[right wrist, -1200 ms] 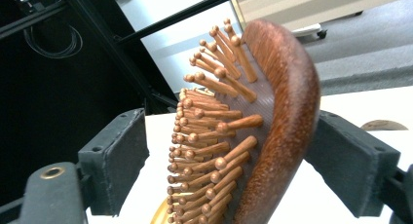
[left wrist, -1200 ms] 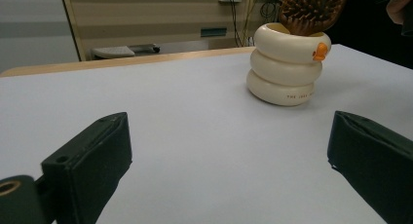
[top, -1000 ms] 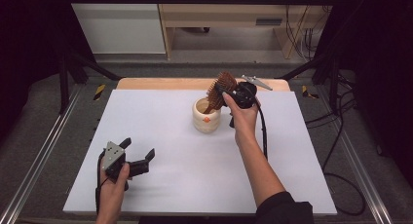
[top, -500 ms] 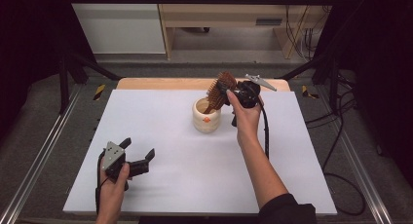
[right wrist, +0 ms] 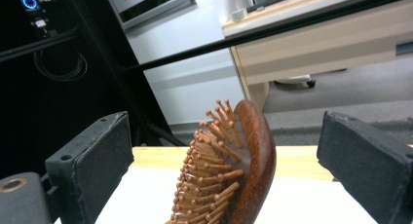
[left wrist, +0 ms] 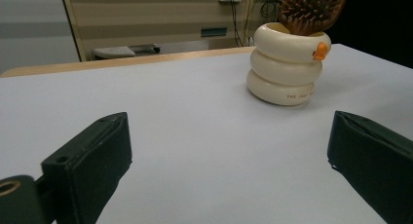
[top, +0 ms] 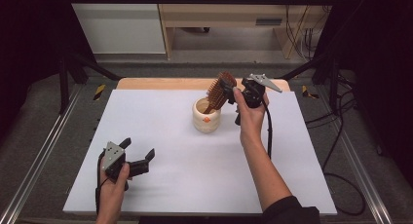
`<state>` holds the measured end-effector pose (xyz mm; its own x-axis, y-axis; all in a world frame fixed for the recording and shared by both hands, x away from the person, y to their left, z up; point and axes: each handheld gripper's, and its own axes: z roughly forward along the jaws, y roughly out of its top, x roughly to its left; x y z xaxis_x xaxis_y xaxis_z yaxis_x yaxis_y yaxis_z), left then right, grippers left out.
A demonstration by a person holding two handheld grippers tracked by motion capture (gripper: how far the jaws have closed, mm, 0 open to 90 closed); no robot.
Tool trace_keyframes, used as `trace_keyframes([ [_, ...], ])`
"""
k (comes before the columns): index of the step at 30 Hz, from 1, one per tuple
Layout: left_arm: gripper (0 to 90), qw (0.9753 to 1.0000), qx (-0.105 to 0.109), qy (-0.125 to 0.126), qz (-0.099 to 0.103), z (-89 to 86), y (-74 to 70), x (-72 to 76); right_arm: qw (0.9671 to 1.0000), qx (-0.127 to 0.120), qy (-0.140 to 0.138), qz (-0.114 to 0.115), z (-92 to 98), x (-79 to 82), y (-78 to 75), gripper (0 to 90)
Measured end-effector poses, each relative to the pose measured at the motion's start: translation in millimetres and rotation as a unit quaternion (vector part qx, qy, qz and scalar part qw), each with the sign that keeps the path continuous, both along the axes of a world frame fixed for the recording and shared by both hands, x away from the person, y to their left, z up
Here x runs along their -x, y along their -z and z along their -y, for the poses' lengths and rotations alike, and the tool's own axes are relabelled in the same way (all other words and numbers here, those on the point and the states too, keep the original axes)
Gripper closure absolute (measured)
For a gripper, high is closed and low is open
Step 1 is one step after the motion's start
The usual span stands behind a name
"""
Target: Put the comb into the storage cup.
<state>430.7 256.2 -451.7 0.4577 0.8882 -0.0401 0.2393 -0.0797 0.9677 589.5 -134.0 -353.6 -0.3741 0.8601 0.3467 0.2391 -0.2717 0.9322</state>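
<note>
Toward the back edge of the table (top: 146, 112), from the high view, a wooden hairbrush (top: 220, 89) leans handle-down in a cream ringed cup (top: 206, 116), with the right gripper (top: 233, 94) at its head; whether it touches is hard to tell. A sideways nudge could tip the cup. Near the front left corner rests the left gripper (top: 139, 155), jaws apart.

Its own view shows the cup (left wrist: 287, 63) well ahead between spread jaws, the brush (left wrist: 309, 9) cut off at the top.

From the right gripper view, the jaws stand wide either side of the brush head (right wrist: 234, 170), gripping nothing; the handle and cup are hidden below.
</note>
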Motion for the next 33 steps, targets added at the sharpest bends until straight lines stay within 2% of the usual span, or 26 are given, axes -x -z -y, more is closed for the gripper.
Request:
trace_keyframes([
  [11,2.5,1.0000,0.001,-0.002,0.000,-0.8,0.2,-0.2,0.9997,0.000,0.002,0.023,6.3,8.4,-8.7,6.4],
  [20,2.5,1.0000,0.000,-0.003,0.003,1.2,-0.5,-0.4,0.9991,0.020,0.002,0.036,14.6,17.4,-17.7,6.7],
  [23,2.5,1.0000,-0.003,-0.003,0.003,1.4,-0.4,-0.2,0.9991,0.019,0.001,0.038,18.8,19.6,-20.3,6.7],
  [33,2.5,1.0000,-0.002,-0.001,0.006,2.7,-1.2,-0.1,0.9981,0.043,-0.003,0.044,33.4,29.6,-26.3,5.7],
])
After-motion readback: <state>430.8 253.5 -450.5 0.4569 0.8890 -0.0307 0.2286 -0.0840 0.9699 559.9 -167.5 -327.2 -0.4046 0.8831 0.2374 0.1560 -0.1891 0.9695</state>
